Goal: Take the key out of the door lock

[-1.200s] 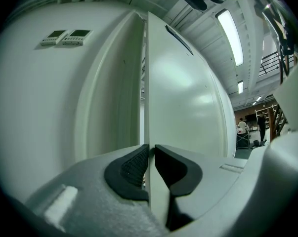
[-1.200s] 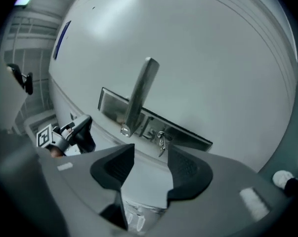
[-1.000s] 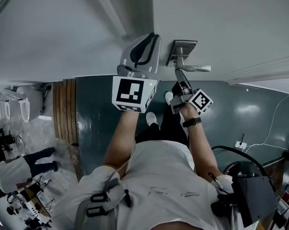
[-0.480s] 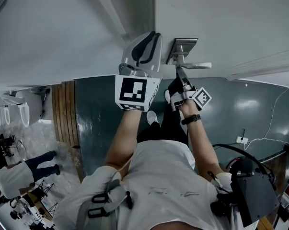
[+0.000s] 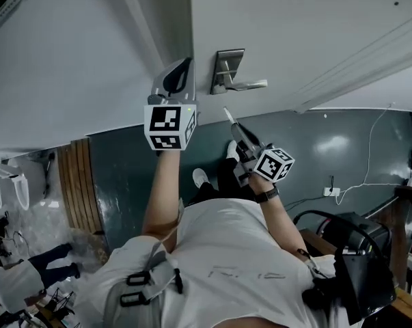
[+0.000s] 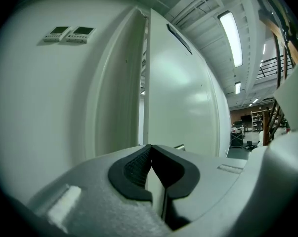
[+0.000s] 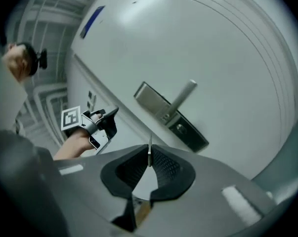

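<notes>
- Standing at the door, a person holds a gripper in each hand, both raised toward its lock side.
- Right gripper: the jaws have just been closing, and they are clamped on the key. The thin blade sticks out past the dark pads and points toward the door.
- Key: it is out of the lock and held in the air, apart from it. In the head view it sits between the gripper and the handle, touching neither the handle nor the plate.
- Lock: the round keyhole sits in the dark end of the metal plate, just beside the root of the handle.
- Left gripper: the jaws are pressed together and hold nothing. It is pointed at the door's edge, on the other side of the plate from the right gripper. Whether its tip touches the edge cannot be told.
- The two grippers are near each other but not touching.
</notes>
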The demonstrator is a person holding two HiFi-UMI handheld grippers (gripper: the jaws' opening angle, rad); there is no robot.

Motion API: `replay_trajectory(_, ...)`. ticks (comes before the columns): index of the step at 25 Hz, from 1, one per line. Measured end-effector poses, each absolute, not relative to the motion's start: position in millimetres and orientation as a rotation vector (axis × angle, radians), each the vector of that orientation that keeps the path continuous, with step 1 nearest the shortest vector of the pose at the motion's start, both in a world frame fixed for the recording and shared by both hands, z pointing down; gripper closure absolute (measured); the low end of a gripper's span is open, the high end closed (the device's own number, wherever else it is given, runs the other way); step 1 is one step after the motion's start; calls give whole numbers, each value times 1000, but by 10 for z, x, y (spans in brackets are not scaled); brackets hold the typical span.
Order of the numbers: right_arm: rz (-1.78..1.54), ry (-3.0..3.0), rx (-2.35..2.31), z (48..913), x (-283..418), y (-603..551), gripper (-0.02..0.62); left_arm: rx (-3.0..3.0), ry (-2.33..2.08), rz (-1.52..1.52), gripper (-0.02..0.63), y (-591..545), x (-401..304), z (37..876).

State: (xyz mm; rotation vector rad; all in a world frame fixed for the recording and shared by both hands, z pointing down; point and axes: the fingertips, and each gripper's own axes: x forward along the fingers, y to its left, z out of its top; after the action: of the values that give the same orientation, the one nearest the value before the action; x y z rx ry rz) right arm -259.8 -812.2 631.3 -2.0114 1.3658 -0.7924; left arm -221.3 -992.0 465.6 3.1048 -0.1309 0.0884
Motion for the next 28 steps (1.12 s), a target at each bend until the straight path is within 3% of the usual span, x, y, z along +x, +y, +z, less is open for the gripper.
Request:
replay_trajectory(7,-271,1595,-2702,5204,-2333,-7811,571,3097,-168,84,604,-9438,-2678,4654)
replay_trajectory(12,65,1636,-2768,4593,-2338,-7682,571,3111,-248,15,604,-9034,-2946,4466)
replay_trajectory(28,0,1726,-2586,4447,-2872,-6780,572,3166,-361,84,604,-7709,-3339,4426)
